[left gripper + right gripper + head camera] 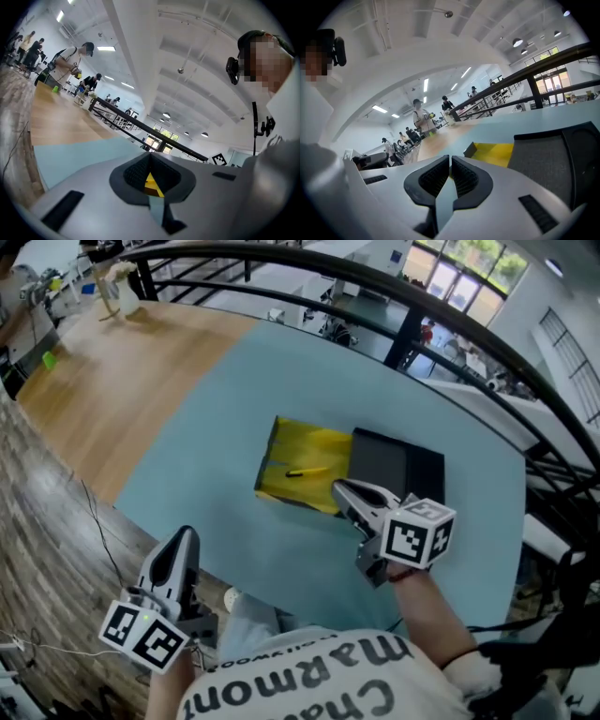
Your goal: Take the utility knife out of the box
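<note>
Head view: the blue table mat takes up most of the worktop, and the open box sits near its middle, yellow lining upward. The black lid lies flat, touching the box's right side.

My right gripper hangs over the box's near right corner, at the seam with the lid, jaws together with nothing between them. My left gripper is well apart from the box, near the mat's near edge, jaw tips likewise meeting and empty.

The utility knife, a slim yellow bar, lies inside the box on the lining, left of the right gripper's tips and untouched.

Assessment: the step in hand is the approach, with no grasp yet made. The next move calls for the right jaws to part, shift left over the knife, descend and close across its narrow body. Yellow on yellow makes the aim harder.

Only the head view shows the knife. The right gripper view shows lining and lid past its closed pads, but no knife. The left gripper view gives only a sliver of yellow behind its pads
</note>
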Demonstrator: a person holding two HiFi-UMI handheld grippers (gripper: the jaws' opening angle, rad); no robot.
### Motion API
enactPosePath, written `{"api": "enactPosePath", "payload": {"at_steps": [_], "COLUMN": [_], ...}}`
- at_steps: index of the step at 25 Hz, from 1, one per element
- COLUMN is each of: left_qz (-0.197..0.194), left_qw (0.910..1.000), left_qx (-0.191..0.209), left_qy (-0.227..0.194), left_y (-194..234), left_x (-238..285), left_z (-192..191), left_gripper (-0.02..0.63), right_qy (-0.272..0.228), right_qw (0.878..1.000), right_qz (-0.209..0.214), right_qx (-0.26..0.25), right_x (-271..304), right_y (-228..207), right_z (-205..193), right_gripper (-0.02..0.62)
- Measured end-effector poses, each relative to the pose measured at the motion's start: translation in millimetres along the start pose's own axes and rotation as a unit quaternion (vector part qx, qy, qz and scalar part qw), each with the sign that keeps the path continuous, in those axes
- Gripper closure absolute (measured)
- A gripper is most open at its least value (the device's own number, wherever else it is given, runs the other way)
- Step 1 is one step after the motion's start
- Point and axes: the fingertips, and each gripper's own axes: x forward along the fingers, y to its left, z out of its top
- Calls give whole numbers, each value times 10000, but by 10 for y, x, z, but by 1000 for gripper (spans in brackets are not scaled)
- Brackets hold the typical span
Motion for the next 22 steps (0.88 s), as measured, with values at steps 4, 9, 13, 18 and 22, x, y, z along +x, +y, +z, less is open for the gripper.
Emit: {"api": "enactPosePath", "payload": {"at_steps": [4,9,13,18,22], "left_qz": [-132,-540,-863,-1310,-1659], "left_qw": [9998,9972,9920,9803,9688], "left_qx": [5,12,206,426,608], "left_qy": [121,518,902,1414,1735], "left_y": [70,73,64,127,267], "left_x": [232,664,984,1269,1541], "left_z": [-11,-171,-303,-390,-357], "left_gripper": [604,604,603,604,604], "right_qy": [65,-24,-121,-63,56], "right_qw": [9999,9994,9989,9936,9883], "right_qz": [-122,-350,-449,-1082,-1507], "right_qx": [29,-72,-107,-307,-234], "right_x": [38,59,115,196,274], "right_y": [-117,-202,-231,-408,-490], "right_z": [-32,22,73,110,91], "right_gripper": [554,554,554,554,554]}}
